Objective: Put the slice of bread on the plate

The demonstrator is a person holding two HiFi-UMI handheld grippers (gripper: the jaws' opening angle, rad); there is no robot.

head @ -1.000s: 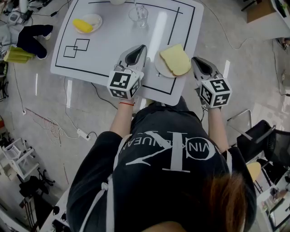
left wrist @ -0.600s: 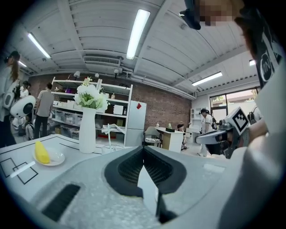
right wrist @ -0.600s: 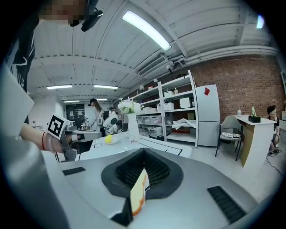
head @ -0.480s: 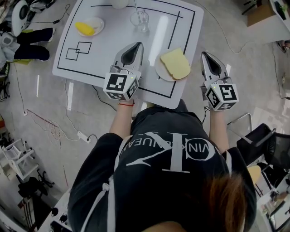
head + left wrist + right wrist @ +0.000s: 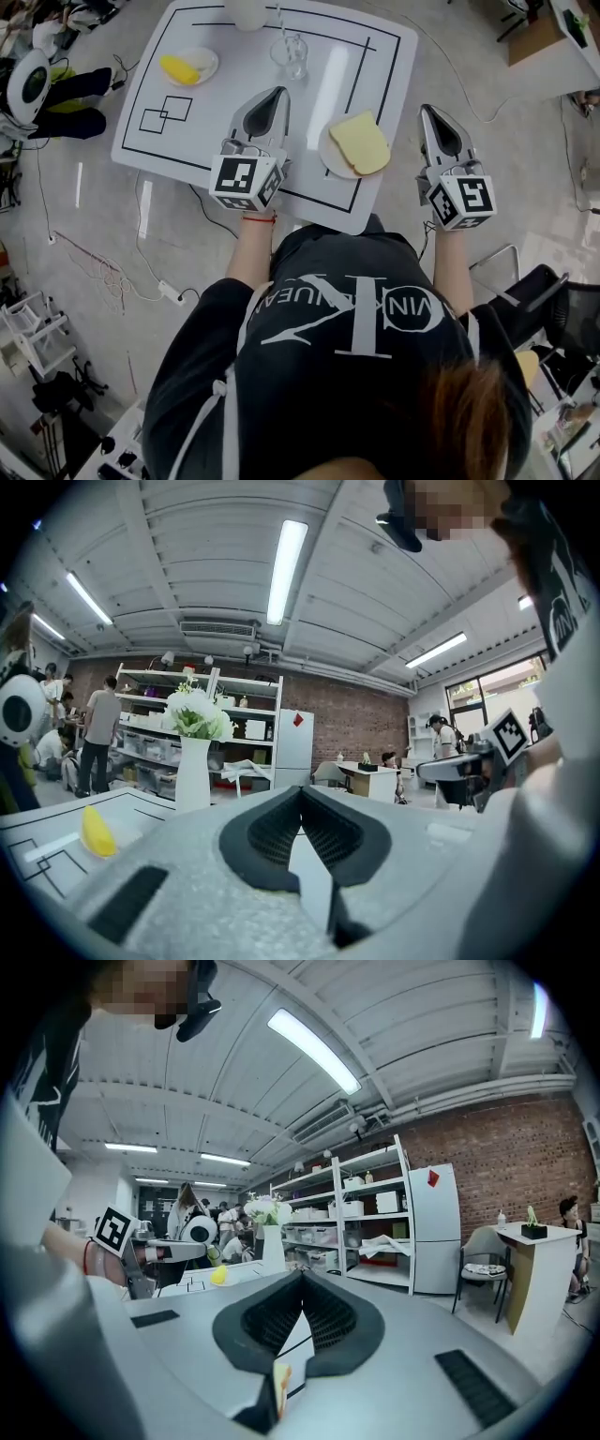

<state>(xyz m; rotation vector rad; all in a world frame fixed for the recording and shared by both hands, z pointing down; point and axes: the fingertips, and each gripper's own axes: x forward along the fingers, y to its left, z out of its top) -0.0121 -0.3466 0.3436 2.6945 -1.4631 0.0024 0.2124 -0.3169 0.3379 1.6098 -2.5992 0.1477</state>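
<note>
The pale yellow slice of bread (image 5: 355,143) lies on a white plate (image 5: 324,150) near the front right corner of the white table (image 5: 225,103). My left gripper (image 5: 277,94) hovers left of the plate, shut with nothing between its pads. To the right of the plate, past the table's edge, my right gripper (image 5: 430,112) is shut and empty. The left gripper view shows closed jaws (image 5: 301,790) pointing level across the room. In the right gripper view the jaws (image 5: 302,1275) meet, and a sliver of the bread (image 5: 279,1381) shows below them.
A small plate with a yellow item (image 5: 187,67), a glass (image 5: 292,52) and a white vase (image 5: 246,11) of flowers stand at the table's far side. Cables (image 5: 112,272) trail on the floor at left. A chair (image 5: 530,281) stands at right. People stand by shelves (image 5: 98,738).
Both grippers have risen and drawn away from the plate, the right one moving out past the table's right edge. The bread has stayed on the plate.
</note>
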